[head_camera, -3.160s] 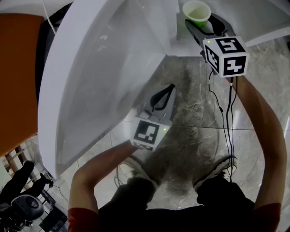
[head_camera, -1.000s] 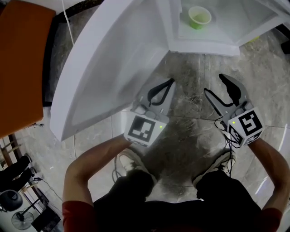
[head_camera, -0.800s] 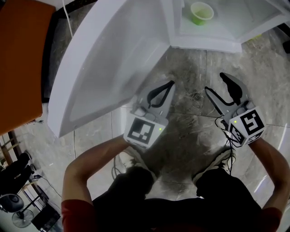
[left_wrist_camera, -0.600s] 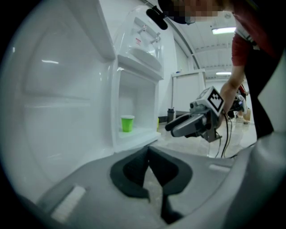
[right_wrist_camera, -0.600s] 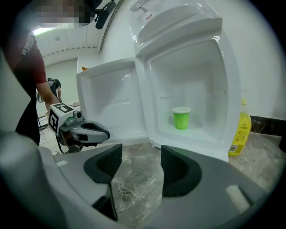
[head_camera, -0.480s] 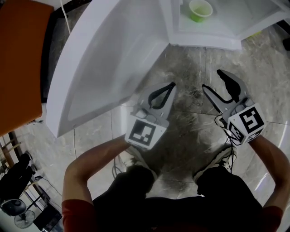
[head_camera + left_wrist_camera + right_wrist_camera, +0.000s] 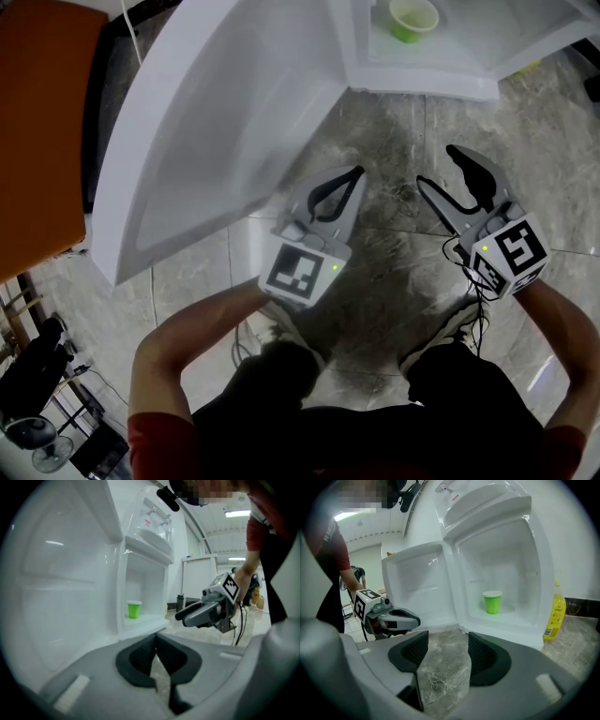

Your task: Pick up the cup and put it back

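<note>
1. Cup [image 7: 492, 602]: small, tapered, bright green with a pale rim; it stands upright on the bottom shelf of the open white compartment [image 7: 520, 573], roughly at its middle; nothing touches it; the head view looks into its mouth, but the contents are too small to read, possibly none.
2. Left gripper [image 7: 156, 638]: jaws pressed together at the tips, with nothing between them; it is held low over the grey marbled floor [image 7: 384, 272], just beside the swung-open white door [image 7: 216, 122]; it is well apart from the cup.
3. Right gripper [image 7: 447, 639]: jaws spread apart, with only floor showing in the gap; it points toward the compartment, with the cup ahead of it and well apart.
4. The two grippers sit side by side, near each other but not touching.
5. Yellow bottle [image 7: 558, 616]: upright on the floor, outside the compartment, just beside its right wall.
</note>
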`<control>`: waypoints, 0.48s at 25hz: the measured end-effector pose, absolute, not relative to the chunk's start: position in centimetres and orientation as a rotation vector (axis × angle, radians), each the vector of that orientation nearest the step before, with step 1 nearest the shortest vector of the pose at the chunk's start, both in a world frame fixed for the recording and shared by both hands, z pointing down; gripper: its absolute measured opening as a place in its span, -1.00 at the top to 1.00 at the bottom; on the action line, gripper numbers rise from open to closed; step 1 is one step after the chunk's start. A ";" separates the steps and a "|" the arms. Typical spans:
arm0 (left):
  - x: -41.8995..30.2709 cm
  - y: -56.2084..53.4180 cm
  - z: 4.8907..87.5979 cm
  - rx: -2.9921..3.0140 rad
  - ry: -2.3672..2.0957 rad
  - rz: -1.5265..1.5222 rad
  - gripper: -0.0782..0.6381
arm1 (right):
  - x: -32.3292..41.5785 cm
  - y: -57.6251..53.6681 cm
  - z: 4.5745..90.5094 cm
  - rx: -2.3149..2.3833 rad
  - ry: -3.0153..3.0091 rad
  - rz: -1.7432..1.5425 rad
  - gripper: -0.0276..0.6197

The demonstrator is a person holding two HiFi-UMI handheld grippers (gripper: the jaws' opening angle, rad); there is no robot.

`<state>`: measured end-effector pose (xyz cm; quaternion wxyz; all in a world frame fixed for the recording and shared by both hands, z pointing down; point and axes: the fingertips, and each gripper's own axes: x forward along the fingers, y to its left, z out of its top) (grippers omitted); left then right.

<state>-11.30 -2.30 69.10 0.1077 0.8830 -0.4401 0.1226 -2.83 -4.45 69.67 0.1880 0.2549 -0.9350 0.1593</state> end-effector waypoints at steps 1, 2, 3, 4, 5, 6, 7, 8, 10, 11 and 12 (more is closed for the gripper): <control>-11.3 -2.3 69.1 2.595 -1.298 0.357 0.78 | -2.8 -4.5 69.7 0.718 -2.633 0.458 0.10; -11.4 -2.4 69.1 2.594 -1.300 0.356 0.78 | -2.9 -4.4 69.7 0.718 -2.635 0.469 0.15; -11.4 -2.4 69.1 2.594 -1.301 0.356 0.78 | -2.9 -4.4 69.7 0.716 -2.636 0.478 0.16; -11.4 -2.5 69.0 2.595 -1.303 0.355 0.78 | -2.9 -4.4 69.8 0.714 -2.637 0.482 0.19; -11.4 -2.6 69.0 2.595 -1.306 0.354 0.78 | -2.9 -4.4 69.8 0.711 -2.637 0.483 0.22; -11.4 -2.6 68.9 2.595 -1.308 0.353 0.78 | -2.9 -4.3 69.8 0.706 -2.638 0.483 0.24; -11.4 -2.7 68.9 2.595 -1.309 0.352 0.78 | -2.9 -4.3 69.8 0.701 -2.639 0.485 0.26; -11.4 -2.7 68.8 2.596 -1.310 0.353 0.78 | -3.0 -4.2 69.8 0.695 -2.642 0.488 0.26; -11.4 -2.8 68.8 2.597 -1.310 0.353 0.78 | -3.0 -4.1 69.7 0.686 -2.648 0.494 0.34; -11.3 -2.7 68.8 2.598 -1.309 0.351 0.78 | -3.1 -4.0 69.7 0.683 -2.652 0.496 0.38; -11.3 -2.7 68.8 2.599 -1.308 0.348 0.78 | -3.2 -4.0 69.6 0.680 -2.655 0.497 0.43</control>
